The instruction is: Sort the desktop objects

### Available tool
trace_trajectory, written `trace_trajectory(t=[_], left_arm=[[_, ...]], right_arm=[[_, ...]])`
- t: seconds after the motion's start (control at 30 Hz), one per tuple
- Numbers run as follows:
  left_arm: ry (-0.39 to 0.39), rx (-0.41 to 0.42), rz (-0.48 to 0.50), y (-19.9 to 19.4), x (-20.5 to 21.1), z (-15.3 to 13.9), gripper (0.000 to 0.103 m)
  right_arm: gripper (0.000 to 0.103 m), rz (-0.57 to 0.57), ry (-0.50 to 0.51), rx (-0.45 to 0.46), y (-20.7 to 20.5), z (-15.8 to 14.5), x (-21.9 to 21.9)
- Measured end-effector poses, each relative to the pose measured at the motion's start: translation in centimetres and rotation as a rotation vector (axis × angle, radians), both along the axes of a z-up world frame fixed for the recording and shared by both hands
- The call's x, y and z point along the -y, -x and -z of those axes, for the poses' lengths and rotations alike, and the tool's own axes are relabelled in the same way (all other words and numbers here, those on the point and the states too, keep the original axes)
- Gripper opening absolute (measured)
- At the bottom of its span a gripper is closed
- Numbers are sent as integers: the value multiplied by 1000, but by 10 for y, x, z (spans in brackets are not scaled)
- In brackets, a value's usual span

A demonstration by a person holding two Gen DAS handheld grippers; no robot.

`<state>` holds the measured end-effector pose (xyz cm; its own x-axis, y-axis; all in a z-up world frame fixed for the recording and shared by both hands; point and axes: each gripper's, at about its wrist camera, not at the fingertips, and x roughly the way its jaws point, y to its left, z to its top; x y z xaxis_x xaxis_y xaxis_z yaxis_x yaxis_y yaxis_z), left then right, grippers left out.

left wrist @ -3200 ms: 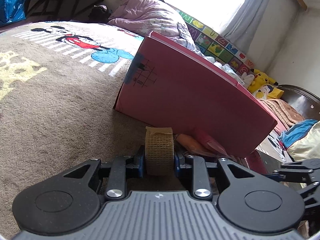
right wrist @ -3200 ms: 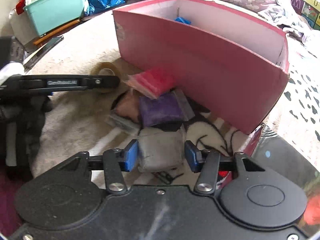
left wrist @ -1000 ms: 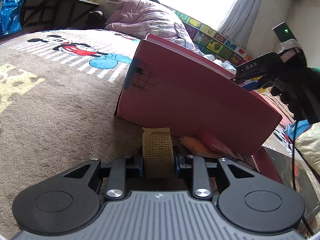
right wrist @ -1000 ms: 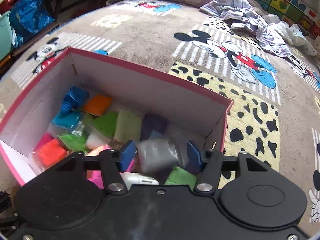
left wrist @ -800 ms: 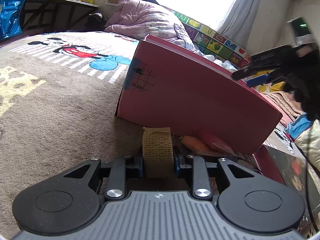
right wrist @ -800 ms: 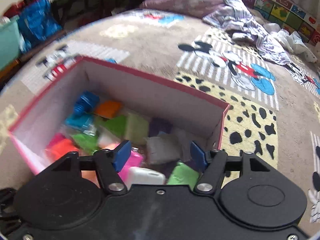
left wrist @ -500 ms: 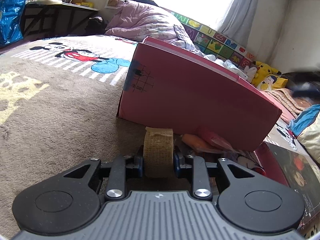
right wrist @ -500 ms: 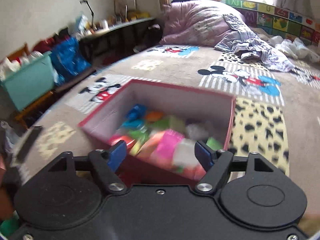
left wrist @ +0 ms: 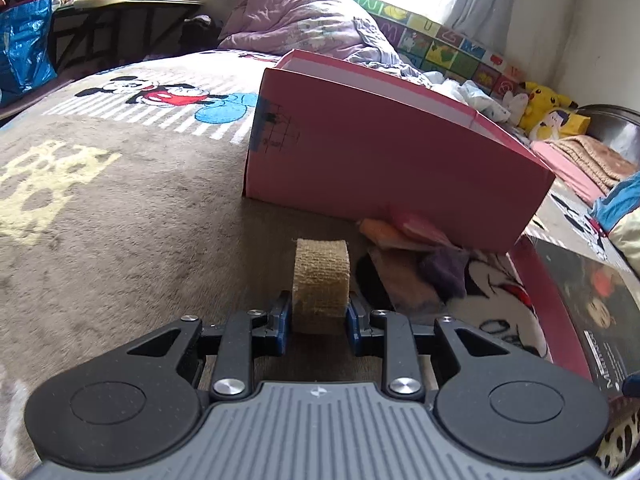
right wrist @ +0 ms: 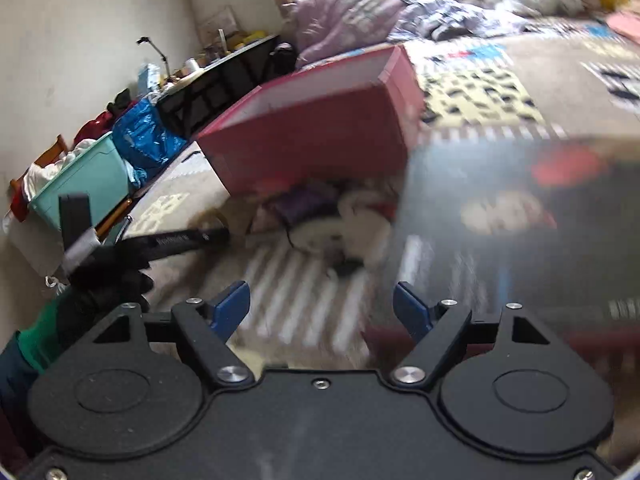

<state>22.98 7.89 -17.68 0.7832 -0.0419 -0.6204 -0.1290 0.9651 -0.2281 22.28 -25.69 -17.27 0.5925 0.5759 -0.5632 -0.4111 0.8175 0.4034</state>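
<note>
Clamped between the blue pads of the left tool (left wrist: 319, 318): a tan roll of tape (left wrist: 321, 286), standing on edge, its flat faces pressed by the pads, its axis running 3 to 9 o'clock across the left wrist view, its rim pointing toward 12. Ahead at 12 to 2 o'clock, near the roll: the pink box (left wrist: 384, 164), long side wall facing the camera and slanting down toward 3 o'clock, open top barely seen. Tucked against the box's lower edge at 1 o'clock: an orange packet (left wrist: 378, 230), a pink packet (left wrist: 420, 229) and a purple packet (left wrist: 446, 268) on the cartoon rug (left wrist: 120, 208). Wide bare rug from 8 to 11 o'clock; a dark glossy board (left wrist: 580, 300) with a red rim closing off 3 to 4 o'clock. Right tool (right wrist: 321, 308), blurred in motion, jaws spreading wide with nothing between them, above striped rug, box at 12 o'clock. At 9 o'clock there, a gloved hand (right wrist: 106, 276) with a green sleeve on the left tool.
</note>
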Motion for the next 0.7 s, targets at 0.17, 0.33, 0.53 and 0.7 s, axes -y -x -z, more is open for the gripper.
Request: trace_trajectory(t=[0.17, 0.33, 0.53, 0.7], left_arm=[[-30, -10, 3, 8, 6, -7, 26], [-51, -16, 10, 16, 13, -16, 26], [-72, -10, 22, 23, 21, -29, 26], [-82, 26, 39, 23, 25, -50, 26]], right_arm=[[81, 69, -55, -9, 13, 12, 31], [81, 131, -97, 2, 30, 33, 51], [82, 75, -78, 87, 36, 30, 39], [82, 40, -67, 101, 37, 33, 33]])
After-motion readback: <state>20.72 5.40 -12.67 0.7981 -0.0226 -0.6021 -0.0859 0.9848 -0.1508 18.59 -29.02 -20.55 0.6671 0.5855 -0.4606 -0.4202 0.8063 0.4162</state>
